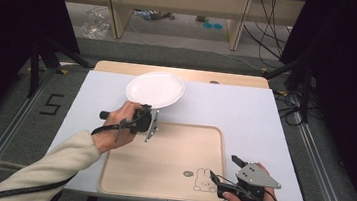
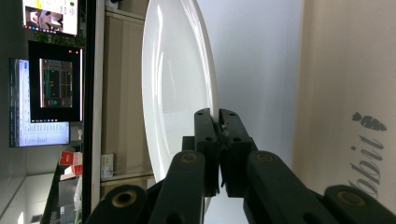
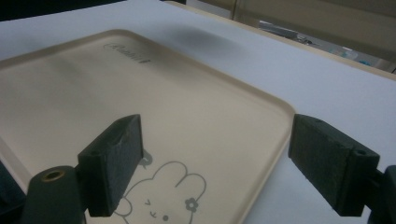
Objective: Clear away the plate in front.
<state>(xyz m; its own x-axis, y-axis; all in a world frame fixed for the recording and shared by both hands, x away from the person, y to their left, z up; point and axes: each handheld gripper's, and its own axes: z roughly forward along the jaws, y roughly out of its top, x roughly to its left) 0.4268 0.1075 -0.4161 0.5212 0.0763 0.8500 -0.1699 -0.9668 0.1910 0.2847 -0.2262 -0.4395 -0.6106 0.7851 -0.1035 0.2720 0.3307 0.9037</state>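
Left gripper [image 1: 155, 114] clamped on white plate [image 1: 155, 88]; right gripper [image 1: 226, 172] idle with jaws spread.

Landmark is the beige tray [image 1: 158, 179] at the near middle of the white-covered table [image 1: 245, 112]. The plate sits beyond the tray's far edge, toward its far-left corner, held by its near rim — in the left gripper view the plate [image 2: 180, 84] stands edge-on and the two black jaws are pressed together on its rim, the gripper [image 2: 219, 122] closing just beside the tray [image 2: 345, 70]. The left hand [image 1: 121, 119] is at the tray's far-left corner. The right gripper is at the tray's near-right corner; in its own view the gripper [image 3: 215, 154] has its jaws wide apart, holding nothing, straddling the tray's rim [image 3: 275, 140] — the printed rabbit [image 3: 163, 196] lies between them.
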